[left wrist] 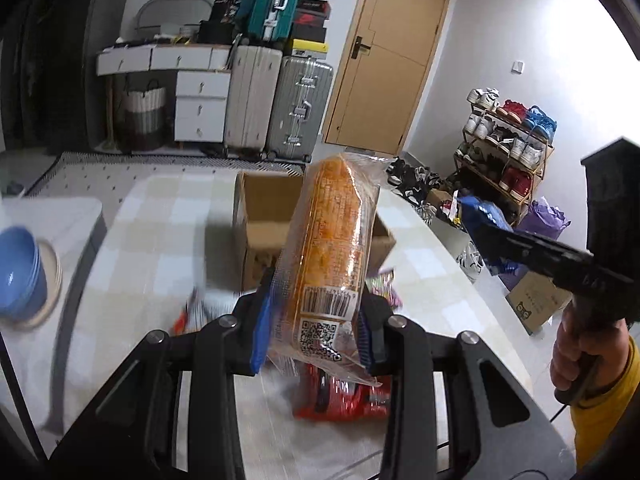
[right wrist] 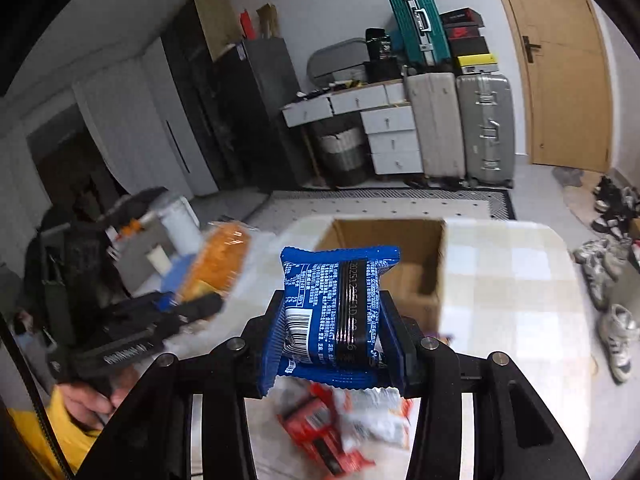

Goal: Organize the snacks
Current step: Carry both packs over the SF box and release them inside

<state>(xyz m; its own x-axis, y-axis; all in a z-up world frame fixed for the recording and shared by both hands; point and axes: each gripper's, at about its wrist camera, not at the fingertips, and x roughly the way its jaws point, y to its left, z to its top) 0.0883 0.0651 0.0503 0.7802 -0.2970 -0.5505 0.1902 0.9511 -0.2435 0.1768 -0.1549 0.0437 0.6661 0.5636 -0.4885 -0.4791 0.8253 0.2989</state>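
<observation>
Snacks are in both grippers: the left gripper is clamped on an orange pack held up over the bench, and the right gripper is clamped on a blue pack, both in front of the open box with more packs lying below. To do this step well, I would carry each pack level over the box mouth and let go only once it is inside the walls, one gripper at a time so they do not collide. Bare bench lies right of the box; bowls sit near its left edge.
</observation>
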